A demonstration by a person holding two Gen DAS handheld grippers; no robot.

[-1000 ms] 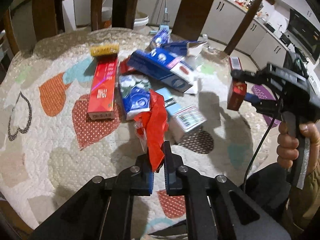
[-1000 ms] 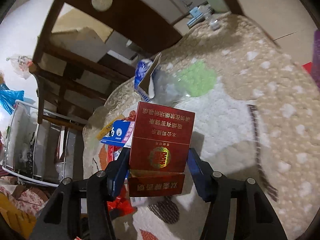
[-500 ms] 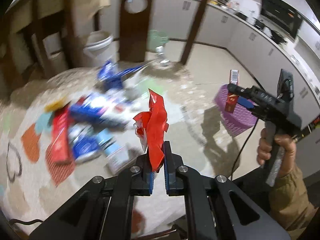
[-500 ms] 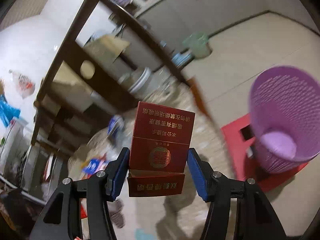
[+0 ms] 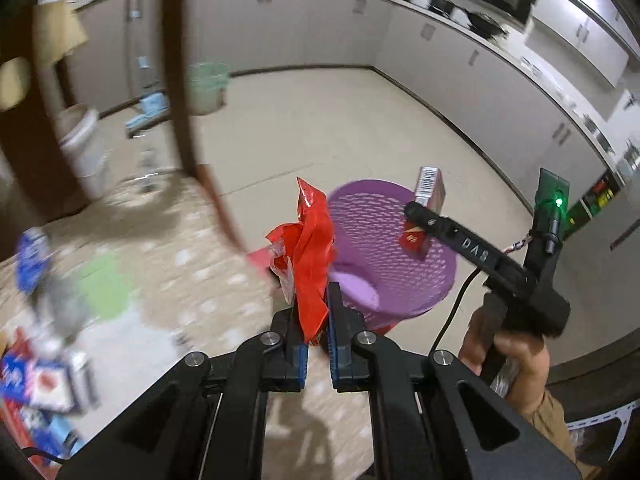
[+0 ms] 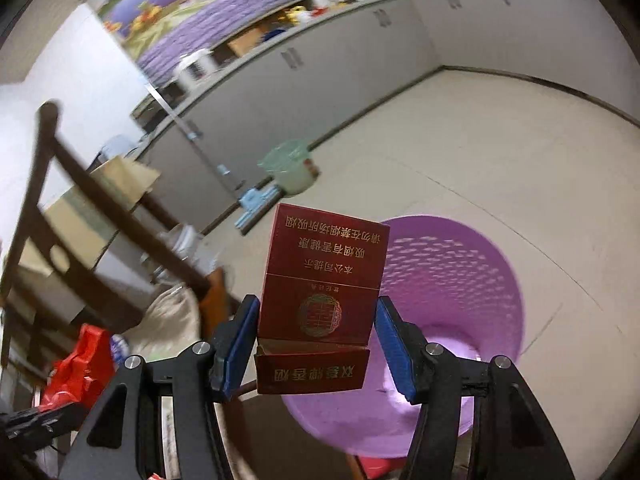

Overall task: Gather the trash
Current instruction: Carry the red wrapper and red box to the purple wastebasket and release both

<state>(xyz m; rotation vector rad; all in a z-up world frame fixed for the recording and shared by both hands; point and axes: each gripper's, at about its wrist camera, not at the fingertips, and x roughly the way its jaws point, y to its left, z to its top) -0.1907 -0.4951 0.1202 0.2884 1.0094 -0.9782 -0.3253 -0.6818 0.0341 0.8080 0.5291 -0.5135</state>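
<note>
My left gripper (image 5: 314, 312) is shut on a crumpled red plastic wrapper (image 5: 308, 248), held near the rim of a purple mesh basket (image 5: 400, 276) on the floor. My right gripper (image 6: 316, 332) is shut on a dark red cigarette box (image 6: 320, 280) with gold print, its lid flap hanging open, just above and left of the purple basket (image 6: 452, 292). In the left wrist view the right gripper (image 5: 420, 216) holds that box (image 5: 429, 190) over the basket's far rim. The red wrapper (image 6: 80, 364) shows at the lower left of the right wrist view.
The table with its patterned cloth (image 5: 160, 280) and several blue and red packets (image 5: 36, 380) lies at the left. A dark wooden chair (image 6: 80, 200) stands beside it. A pale green bin (image 6: 288, 168) sits on the tiled floor by grey cabinets (image 5: 480, 92). A hand (image 5: 516, 360) grips the right tool.
Both grippers have swung from over the table to the purple basket on the floor, each keeping its load. The table's litter has slid to the left edge of view.
</note>
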